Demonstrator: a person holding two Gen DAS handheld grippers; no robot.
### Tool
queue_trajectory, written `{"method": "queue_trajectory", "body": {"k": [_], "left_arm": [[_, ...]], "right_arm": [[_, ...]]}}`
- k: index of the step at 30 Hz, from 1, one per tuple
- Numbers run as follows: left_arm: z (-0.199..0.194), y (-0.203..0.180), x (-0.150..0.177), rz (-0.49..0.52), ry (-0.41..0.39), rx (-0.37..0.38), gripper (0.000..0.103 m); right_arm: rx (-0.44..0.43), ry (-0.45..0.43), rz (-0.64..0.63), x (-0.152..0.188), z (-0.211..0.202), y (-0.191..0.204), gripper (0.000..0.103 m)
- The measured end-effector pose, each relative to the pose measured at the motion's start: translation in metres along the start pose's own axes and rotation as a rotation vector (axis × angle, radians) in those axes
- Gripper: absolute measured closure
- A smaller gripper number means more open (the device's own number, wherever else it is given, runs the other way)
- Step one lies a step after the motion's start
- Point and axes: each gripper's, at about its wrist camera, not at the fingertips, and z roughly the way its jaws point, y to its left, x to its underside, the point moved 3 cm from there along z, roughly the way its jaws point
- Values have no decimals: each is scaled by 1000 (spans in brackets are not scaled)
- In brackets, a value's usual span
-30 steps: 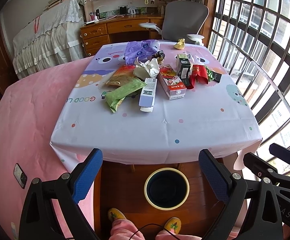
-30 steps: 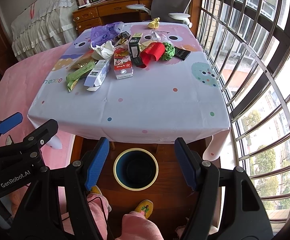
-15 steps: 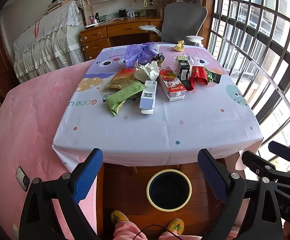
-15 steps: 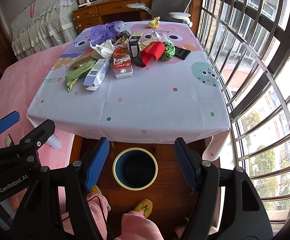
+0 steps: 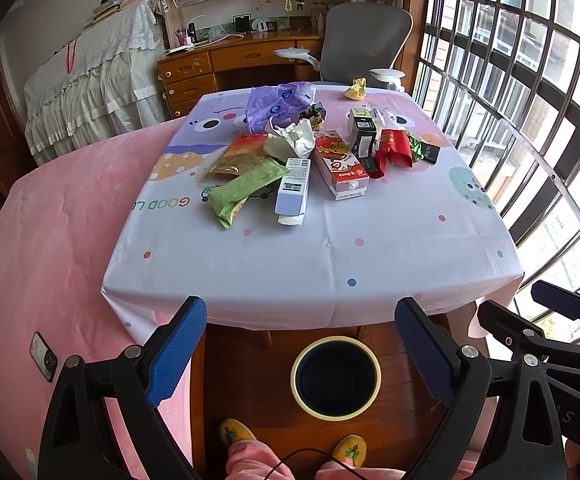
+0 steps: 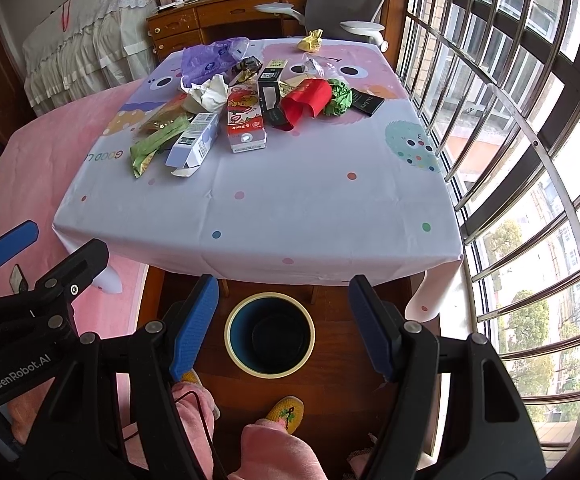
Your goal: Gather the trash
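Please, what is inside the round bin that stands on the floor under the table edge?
The bin looks empty: only its dark blue inner wall and dark bottom show, no trash. The near inner wall, just under the rim, is hidden from both views.

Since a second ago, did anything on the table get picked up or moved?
No. Only the cameras drifted slightly; the left view tilted so the table sits a bit lower in the picture. The left gripper and right gripper are both open and empty as before, above the bin. The trash, like the red juice carton and green wrapper, lies where it was.
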Motion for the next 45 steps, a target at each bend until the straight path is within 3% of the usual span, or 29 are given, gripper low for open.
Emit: {"method": "queue_trajectory", "body": {"k": [13,34,45], "left_arm": [[1,-5,-4,-2,2,8,7],[-5,1,-6,-17,24,-61,7],[21,36,-35,-22,34,-69,7]], "right_arm": [[-10,5,-10,-7,7,-5,37],[-70,1,-33,-13,8,-2,37],[-75,0,-24,-46,30,23,37]]}}
